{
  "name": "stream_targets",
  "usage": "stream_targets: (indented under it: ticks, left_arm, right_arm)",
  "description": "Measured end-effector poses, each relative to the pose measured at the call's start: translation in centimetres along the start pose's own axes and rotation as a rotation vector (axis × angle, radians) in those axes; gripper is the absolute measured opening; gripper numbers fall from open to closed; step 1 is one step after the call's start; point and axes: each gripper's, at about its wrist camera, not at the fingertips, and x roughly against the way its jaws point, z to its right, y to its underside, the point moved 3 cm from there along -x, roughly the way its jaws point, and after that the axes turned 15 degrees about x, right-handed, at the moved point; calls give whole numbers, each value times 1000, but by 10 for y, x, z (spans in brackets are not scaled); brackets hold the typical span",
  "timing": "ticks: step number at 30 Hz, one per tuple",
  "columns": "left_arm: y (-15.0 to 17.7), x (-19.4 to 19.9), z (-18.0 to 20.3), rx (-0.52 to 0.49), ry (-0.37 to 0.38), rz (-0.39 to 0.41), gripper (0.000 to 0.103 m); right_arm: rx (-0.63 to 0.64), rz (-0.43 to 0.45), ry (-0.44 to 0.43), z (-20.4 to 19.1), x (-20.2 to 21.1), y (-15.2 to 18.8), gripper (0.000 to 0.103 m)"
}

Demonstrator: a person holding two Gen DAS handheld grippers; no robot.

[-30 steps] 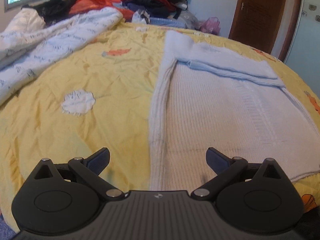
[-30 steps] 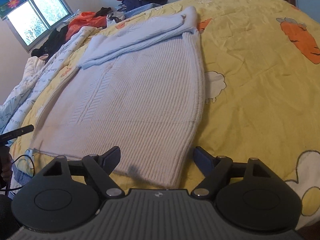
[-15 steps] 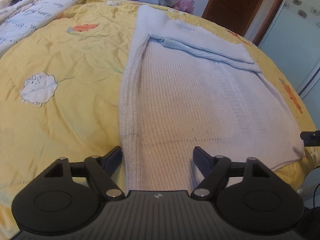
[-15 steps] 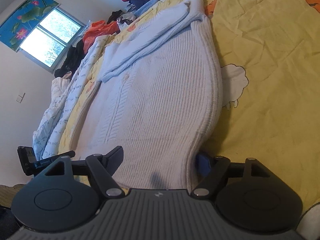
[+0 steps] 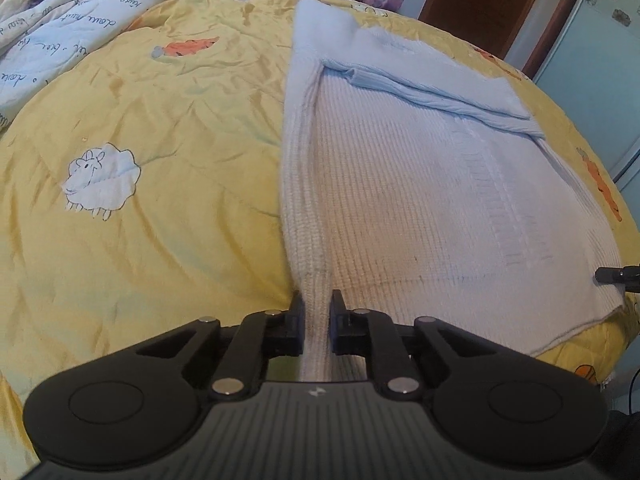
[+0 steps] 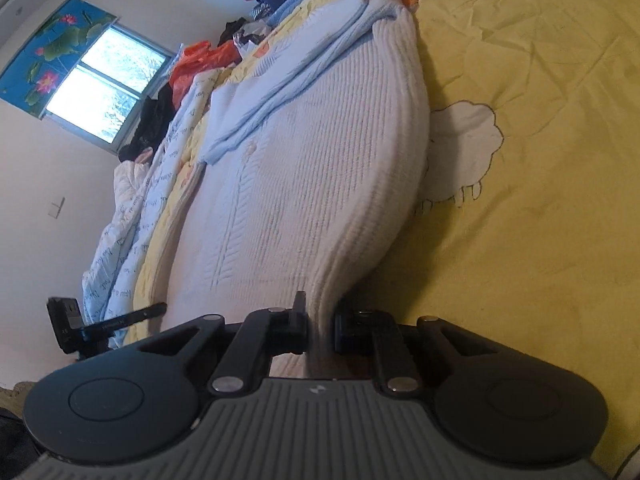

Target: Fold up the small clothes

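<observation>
A pale blue-white knitted sweater [image 5: 420,184] lies flat on a yellow quilt [image 5: 160,160], its sleeves folded across the far end. My left gripper [image 5: 317,320] is shut on the sweater's near left hem corner. My right gripper [image 6: 320,326] is shut on the sweater's near right hem corner, and the sweater [image 6: 312,176] bulges up along that edge. The tip of the right gripper shows at the right edge of the left wrist view [image 5: 618,276]. The left gripper shows at the left of the right wrist view [image 6: 96,326].
A white quilt with writing [image 5: 80,28] lies at the far left of the bed. A pile of red, orange and dark clothes [image 6: 224,52] sits at the far end. A brown door [image 5: 488,4] is at the back right. A window [image 6: 104,100] is on the left wall.
Both grippers were open over the hem and have closed on the sweater's two near corners. The right side of the sweater has lifted and bunched.
</observation>
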Motion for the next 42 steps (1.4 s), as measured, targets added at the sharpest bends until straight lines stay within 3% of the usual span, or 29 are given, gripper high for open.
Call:
stream_targets:
  ticks: [4, 10, 15, 22, 25, 30, 32, 34, 36, 38, 39, 40, 41, 42]
  left_arm:
    - [-17, 14, 6, 4, 71, 26, 11]
    - [-76, 35, 12, 73, 224, 122, 11]
    - [-154, 14, 15, 137, 292, 198, 10]
    - [-273, -59, 36, 131, 250, 274, 10]
    - [-319, -107, 38, 196, 232, 247, 10]
    - [-370, -186, 49, 210, 119, 186, 10]
    - [-383, -212, 38, 335, 116, 116, 12]
    - [-391, -225, 21, 490, 199, 35, 13]
    - [-395, -219, -2, 654, 348, 53, 17]
    - [-392, -212, -18, 753, 465, 45, 30]
    - [-390, -204, -21, 741, 460, 77, 37]
    - [-388, -193, -24, 717, 412, 119, 58]
    - [-383, -181, -26, 689, 360, 167, 78]
    - [-376, -170, -29, 670, 336, 209, 83]
  right_arm:
    - [-12, 19, -34, -2, 6, -6, 16]
    - [-46, 171, -136, -5, 28, -44, 16]
    - [-52, 336, -221, 7, 29, -117, 16]
    - [-66, 430, -208, 58, -18, -242, 16]
    - [-113, 427, -161, 92, -50, -287, 16]
    - [-175, 341, -56, 142, -117, -340, 16]
    - [-239, 305, -25, 162, -138, -351, 18]
    - [-337, 279, -11, 181, -153, -354, 18]
    - [-393, 311, -76, 188, -155, -352, 26]
    - [-386, 347, -93, 185, -149, -349, 50]
    - [-360, 377, -84, 183, -142, -349, 60]
    - [-340, 409, -64, 181, -133, -349, 80]
    - [-329, 434, -43, 180, -124, -350, 84]
    - [-327, 446, -32, 180, -116, -349, 82]
